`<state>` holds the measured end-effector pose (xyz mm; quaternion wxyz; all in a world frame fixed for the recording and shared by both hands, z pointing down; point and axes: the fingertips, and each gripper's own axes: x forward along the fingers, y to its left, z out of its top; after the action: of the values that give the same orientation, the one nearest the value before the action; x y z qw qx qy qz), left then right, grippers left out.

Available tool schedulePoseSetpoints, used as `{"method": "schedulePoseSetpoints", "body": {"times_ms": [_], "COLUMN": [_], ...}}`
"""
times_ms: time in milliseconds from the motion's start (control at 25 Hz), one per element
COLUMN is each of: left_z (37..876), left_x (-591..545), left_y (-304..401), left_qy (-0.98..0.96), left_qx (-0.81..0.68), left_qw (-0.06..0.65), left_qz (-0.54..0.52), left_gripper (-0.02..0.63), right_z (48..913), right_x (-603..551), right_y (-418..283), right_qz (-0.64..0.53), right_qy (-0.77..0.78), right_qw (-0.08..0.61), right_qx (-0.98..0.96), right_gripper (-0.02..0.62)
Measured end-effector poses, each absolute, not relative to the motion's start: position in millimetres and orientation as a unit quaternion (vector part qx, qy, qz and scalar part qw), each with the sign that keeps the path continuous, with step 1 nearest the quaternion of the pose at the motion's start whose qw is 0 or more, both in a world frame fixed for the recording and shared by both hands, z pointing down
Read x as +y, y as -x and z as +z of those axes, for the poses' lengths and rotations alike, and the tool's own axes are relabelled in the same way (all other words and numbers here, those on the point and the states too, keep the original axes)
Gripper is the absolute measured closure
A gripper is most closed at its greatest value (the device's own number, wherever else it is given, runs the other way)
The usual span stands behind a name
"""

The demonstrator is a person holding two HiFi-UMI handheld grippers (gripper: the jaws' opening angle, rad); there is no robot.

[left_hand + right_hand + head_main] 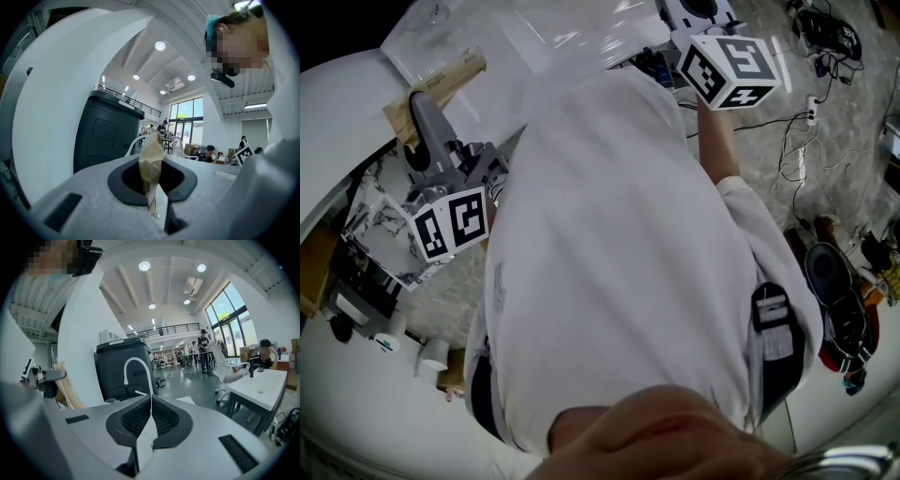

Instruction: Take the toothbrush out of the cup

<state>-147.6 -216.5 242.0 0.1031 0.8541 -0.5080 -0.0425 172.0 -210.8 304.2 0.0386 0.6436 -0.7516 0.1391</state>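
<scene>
My left gripper (157, 187) is shut on a thin, tan, crinkled strip (151, 161) that sticks up from between its dark pads; I cannot tell whether it is the toothbrush. In the head view this gripper (422, 108) is held at the left of the person's white shirt, its marker cube (450, 225) facing up. My right gripper (151, 404) is shut, its ribbed pads meeting in a line with nothing between them. In the head view it (698, 11) is raised at the top right, beyond its cube (733, 66). Two small white cups (431, 354) stand at the lower left.
A large black bin (124, 369) stands ahead with a white curved tap (136, 366) in front of it. A white basin table (265, 387) is at the right. A marble counter (375, 234) and wooden board (431, 89) lie left; cables (811, 122) and bags (834, 281) lie right.
</scene>
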Motion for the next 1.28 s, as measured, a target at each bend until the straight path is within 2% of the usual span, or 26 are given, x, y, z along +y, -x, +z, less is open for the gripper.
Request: {"method": "schedulePoseSetpoints", "body": {"times_ms": [1280], "left_z": [241.7], "left_x": [-221.6], "left_y": [149.4], "left_qy": [-0.862], "left_qx": [-0.497], "left_qw": [0.095], "left_qz": [-0.035], "left_gripper": [0.565], "right_z": [305.9], "right_x": [-210.1], "right_y": [-173.1], "right_qz": [0.138], "right_qy": [-0.646], "right_qw": [0.045], "right_qx": [-0.749], "right_gripper": [0.58]}}
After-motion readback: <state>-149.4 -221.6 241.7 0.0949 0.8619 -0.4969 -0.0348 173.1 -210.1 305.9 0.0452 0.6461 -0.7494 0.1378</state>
